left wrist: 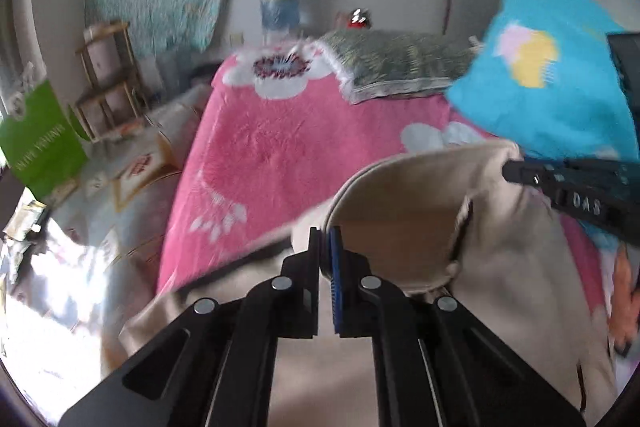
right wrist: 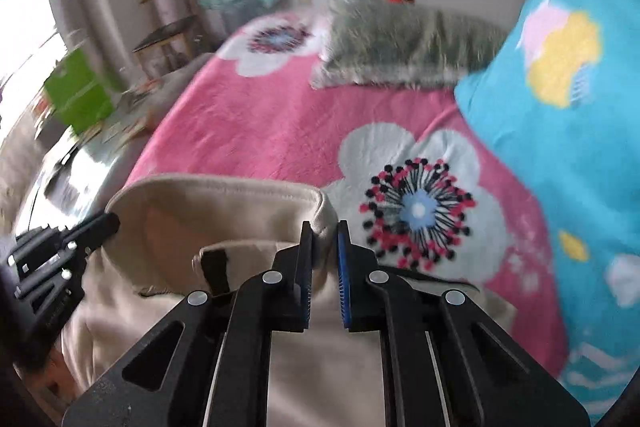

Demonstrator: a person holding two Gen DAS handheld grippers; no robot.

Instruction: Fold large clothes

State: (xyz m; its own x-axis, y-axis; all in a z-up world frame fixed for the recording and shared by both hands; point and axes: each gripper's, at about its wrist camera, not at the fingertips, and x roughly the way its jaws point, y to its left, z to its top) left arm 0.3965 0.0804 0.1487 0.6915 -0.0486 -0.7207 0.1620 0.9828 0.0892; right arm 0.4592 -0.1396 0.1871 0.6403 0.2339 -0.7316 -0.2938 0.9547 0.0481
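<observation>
- Two grippers are pinched on one edge of the beige garment [right wrist: 224,203], and I read this as the lift-and-carry part of a fold.
- My left gripper [left wrist: 325,231] has its jaws drawn nearly together, with the beige hem caught between them at the tips; from the right wrist view I see it biting the far-left end of that same edge.
- My right gripper [right wrist: 325,227] is likewise almost closed, with the rolled corner of the cloth squeezed between its pads [right wrist: 343,267]. From the left wrist view it clamps the other end of the edge.
- Between the two grips the hem bows up into an open pocket, so the edge is slack, not taut. I would spread my hands a little until that line runs straight, else the fold will come out crooked.
- Below the grippers the rest of the garment hangs and bunches toward me, with what looks like a dark loop or tab [right wrist: 214,269] showing inside. I would keep both hands at one height so the body drapes evenly.
- Beyond the cloth lies the pink flowered blanket [right wrist: 260,131] covering the bed, which is where I judge the edge should be laid down flat.
- Off to the right a blue cartoon-print cloth [right wrist: 560,107] crowds that side; I would steer clear of it so nothing snags.
- Farther back a grey-green pillow [left wrist: 400,63] sits at the head of the bed, well clear of my working area.
- Both views are smeared by motion, so finer detail of the grip I cannot tell.
</observation>
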